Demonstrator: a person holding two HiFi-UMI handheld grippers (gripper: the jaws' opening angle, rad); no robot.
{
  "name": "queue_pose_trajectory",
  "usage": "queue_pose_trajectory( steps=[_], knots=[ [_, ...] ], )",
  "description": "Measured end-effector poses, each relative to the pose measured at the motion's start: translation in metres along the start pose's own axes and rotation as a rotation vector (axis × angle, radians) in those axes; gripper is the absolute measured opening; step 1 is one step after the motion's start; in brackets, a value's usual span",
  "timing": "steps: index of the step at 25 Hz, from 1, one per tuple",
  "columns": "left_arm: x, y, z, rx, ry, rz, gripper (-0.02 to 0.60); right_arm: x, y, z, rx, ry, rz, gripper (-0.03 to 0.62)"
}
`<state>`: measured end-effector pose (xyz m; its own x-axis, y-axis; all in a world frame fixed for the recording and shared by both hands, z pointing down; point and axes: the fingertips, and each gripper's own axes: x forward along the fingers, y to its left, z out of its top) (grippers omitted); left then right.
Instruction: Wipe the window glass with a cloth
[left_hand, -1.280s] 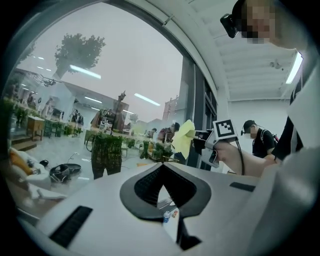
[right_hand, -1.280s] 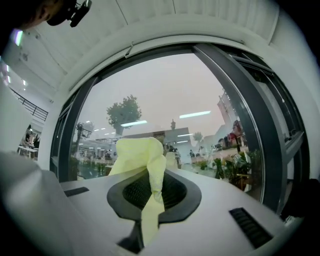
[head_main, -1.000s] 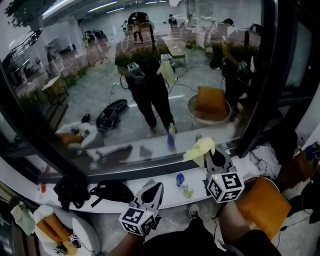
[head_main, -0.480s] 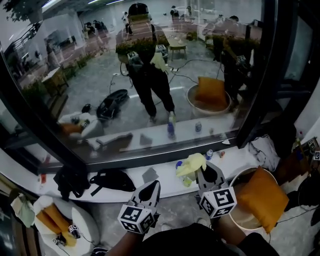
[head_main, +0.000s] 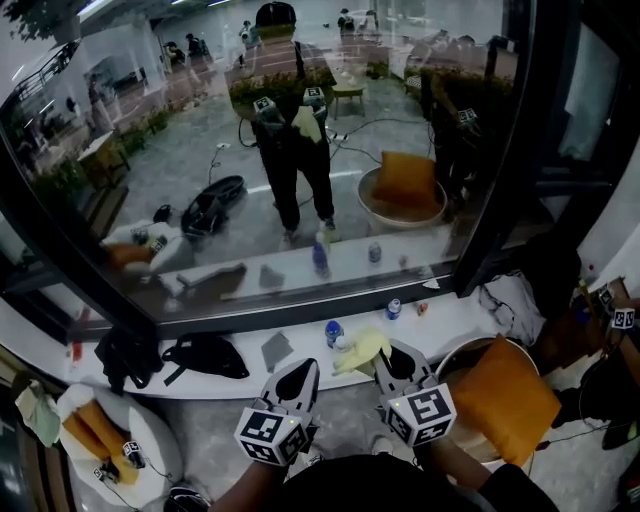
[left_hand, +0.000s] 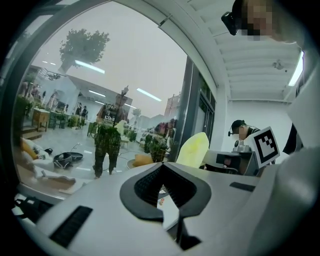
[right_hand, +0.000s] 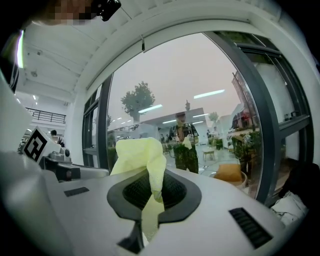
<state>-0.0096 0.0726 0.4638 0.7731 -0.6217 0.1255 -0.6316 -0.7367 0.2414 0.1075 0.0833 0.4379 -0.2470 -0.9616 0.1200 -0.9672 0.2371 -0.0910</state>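
**Yellow cloth (head_main: 360, 350) pinched in right gripper (head_main: 393, 357), below the glass (head_main: 200, 150)**

Yellow cloth juts from the right gripper's jaws, which are closed on it; it hangs over the white sill (head_main: 455, 318), just beside a blue bottle (head_main: 333, 331), off the pane; left gripper (head_main: 304, 370) closed, empty; wide glass above, dark frame post (head_main: 500, 180) at right; a second ago the cloth sat higher, at the pane's lower edge.

Soft woven cloth (right_hand: 139, 156), glossy glass (head_main: 180, 150)

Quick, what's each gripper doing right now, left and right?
Left gripper: shut, nothing between its jaws.
Right gripper: shut on the yellow cloth.
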Motion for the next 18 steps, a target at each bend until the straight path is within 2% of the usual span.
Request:
queue_pose_trajectory(
  steps=[9, 18],
  knots=[
    [0.021, -0.033, -0.006, 0.008, -0.006, 0.034, 0.0, -0.016, -0.033, -0.002, 0.002, -0.005, 0.052, 0.038],
    [0.027, -0.053, -0.006, 0.036, -0.005, 0.019, 0.0, -0.03, -0.042, 0.001, 0.006, -0.017, 0.051, 0.038]
  ],
)
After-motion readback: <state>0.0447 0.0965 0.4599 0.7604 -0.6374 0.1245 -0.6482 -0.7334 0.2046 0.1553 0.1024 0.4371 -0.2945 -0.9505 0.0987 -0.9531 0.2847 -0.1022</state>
